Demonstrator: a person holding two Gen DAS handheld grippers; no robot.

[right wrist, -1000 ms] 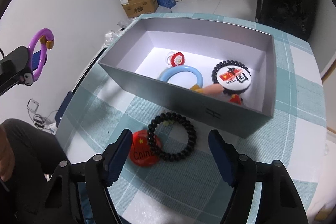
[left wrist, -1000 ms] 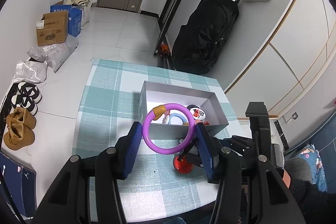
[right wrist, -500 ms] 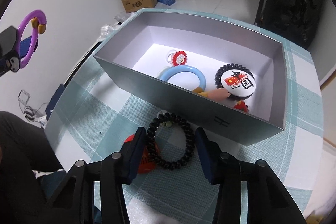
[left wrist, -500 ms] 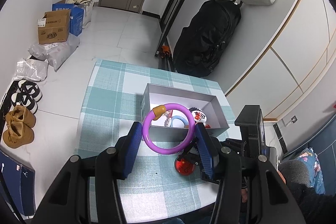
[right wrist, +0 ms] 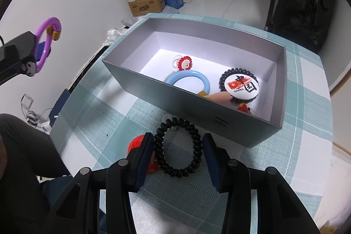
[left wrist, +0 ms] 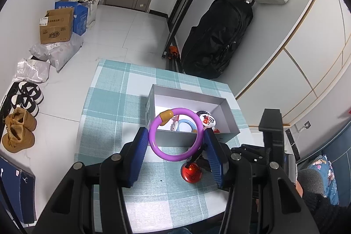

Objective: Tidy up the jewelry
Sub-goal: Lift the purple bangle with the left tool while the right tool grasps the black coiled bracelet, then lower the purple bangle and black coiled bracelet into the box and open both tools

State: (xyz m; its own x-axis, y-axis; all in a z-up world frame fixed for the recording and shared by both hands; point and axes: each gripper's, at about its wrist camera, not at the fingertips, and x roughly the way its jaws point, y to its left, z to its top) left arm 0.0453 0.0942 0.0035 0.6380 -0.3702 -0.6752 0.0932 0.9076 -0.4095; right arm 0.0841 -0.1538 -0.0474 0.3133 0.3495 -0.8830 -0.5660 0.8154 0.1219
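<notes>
My left gripper point(left wrist: 175, 142) is shut on a purple bangle point(left wrist: 173, 155) with a gold clasp and holds it high above the table; it also shows in the right wrist view point(right wrist: 47, 45). My right gripper point(right wrist: 177, 150) is shut on a black coiled hair tie point(right wrist: 177, 146) lying on the cloth just in front of the grey box point(right wrist: 197, 104). A red China badge point(right wrist: 137, 143) lies beside the left finger, also in the left wrist view point(left wrist: 192, 172). The box holds a blue bangle point(right wrist: 186, 80), a red flower ring point(right wrist: 184, 63) and a white China badge point(right wrist: 241, 86).
The table has a teal checked cloth point(left wrist: 114, 106). A black bag point(left wrist: 215, 41), cardboard boxes point(left wrist: 57, 25) and shoes point(left wrist: 19, 122) are on the floor. The person's leg point(right wrist: 19, 146) is at the table's near left edge.
My right gripper has closed in from wide open onto the black hair tie. My left gripper has risen higher with the purple bangle.
</notes>
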